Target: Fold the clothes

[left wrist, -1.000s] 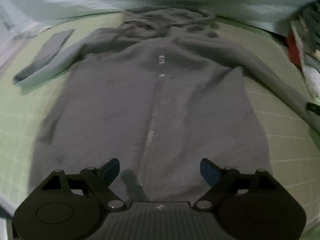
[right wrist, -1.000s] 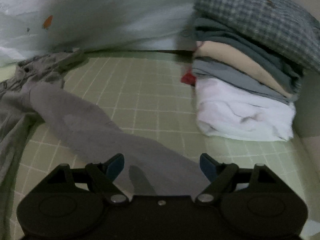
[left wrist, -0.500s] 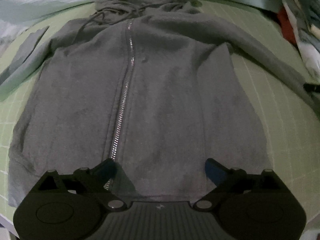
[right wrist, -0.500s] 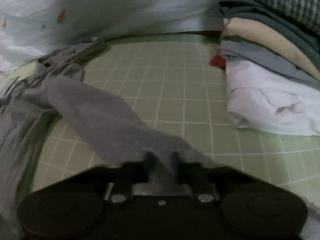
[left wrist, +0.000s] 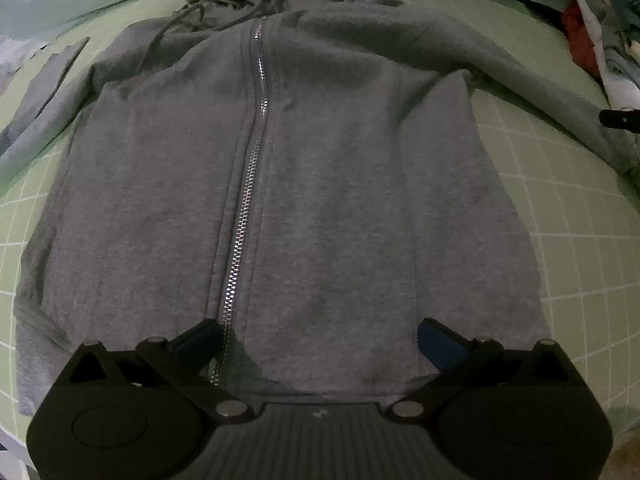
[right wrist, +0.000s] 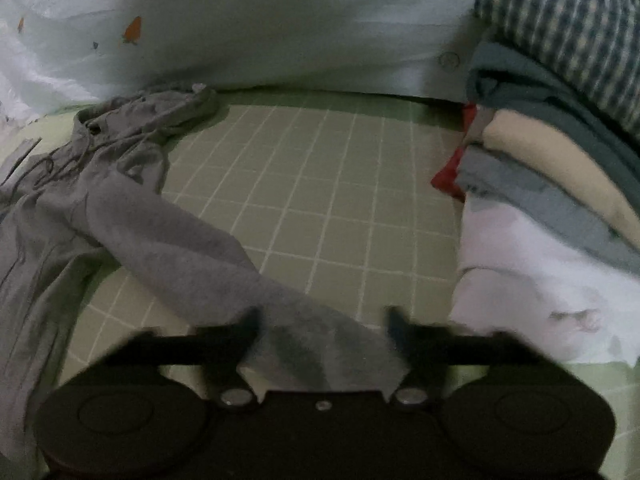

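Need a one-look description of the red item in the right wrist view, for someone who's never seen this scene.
Start from the green grid mat and go to the stack of folded clothes at its right edge. The red cloth pokes out low on the stack's left side, above the white bottom layer. It is the only red piece; its neighbours are white, grey, cream and teal.

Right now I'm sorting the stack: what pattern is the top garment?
A blue-and-white check on the top garment, clearest in the right wrist view.

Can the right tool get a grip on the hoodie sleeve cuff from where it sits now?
Probably yes. The right tool stands open, having just reopened, with the sleeve cuff lying between its fingers on the green mat. Nothing covers the cuff; the folded stack sits clear to the side.
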Demonstrator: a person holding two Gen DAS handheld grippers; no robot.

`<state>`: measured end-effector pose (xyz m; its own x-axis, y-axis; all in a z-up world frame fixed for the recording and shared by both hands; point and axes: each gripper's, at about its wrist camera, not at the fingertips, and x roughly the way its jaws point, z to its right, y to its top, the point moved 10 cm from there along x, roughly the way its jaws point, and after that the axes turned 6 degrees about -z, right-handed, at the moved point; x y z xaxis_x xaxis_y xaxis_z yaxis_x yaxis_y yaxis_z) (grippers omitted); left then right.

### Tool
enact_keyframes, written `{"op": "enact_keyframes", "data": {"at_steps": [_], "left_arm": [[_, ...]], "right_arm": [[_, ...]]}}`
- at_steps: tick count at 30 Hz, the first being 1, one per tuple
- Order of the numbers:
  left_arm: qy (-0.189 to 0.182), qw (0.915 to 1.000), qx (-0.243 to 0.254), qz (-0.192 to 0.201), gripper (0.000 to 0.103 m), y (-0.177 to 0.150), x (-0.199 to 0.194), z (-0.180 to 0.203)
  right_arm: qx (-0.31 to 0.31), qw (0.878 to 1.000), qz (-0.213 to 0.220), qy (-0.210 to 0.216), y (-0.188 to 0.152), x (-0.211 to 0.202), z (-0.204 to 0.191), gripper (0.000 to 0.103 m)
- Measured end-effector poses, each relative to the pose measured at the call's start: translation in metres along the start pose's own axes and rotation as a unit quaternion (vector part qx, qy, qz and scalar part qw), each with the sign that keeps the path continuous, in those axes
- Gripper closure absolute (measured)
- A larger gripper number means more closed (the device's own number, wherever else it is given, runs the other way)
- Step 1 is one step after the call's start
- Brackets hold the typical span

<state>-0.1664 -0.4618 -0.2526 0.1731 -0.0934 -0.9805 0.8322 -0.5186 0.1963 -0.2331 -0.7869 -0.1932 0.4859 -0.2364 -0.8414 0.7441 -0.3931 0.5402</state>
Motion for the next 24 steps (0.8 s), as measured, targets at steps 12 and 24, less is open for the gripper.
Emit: {"op": "enact_keyframes", "data": {"at_steps": [12, 24], "left_arm": [[0.006, 0.9996, -0.022, -0.017, 0.000, 0.007, 0.003, -0.003], [0.005, 0.9994, -0.021, -0.027, 0.000, 0.012, 0.006, -0.002]], "right_arm": [[0.047, 0.998, 0.008, 0.052, 0.035, 0.014, 0.014, 0.100], [0.047, 0.990, 0.106, -0.080, 0.045, -0.009, -0.002, 0.027]]}}
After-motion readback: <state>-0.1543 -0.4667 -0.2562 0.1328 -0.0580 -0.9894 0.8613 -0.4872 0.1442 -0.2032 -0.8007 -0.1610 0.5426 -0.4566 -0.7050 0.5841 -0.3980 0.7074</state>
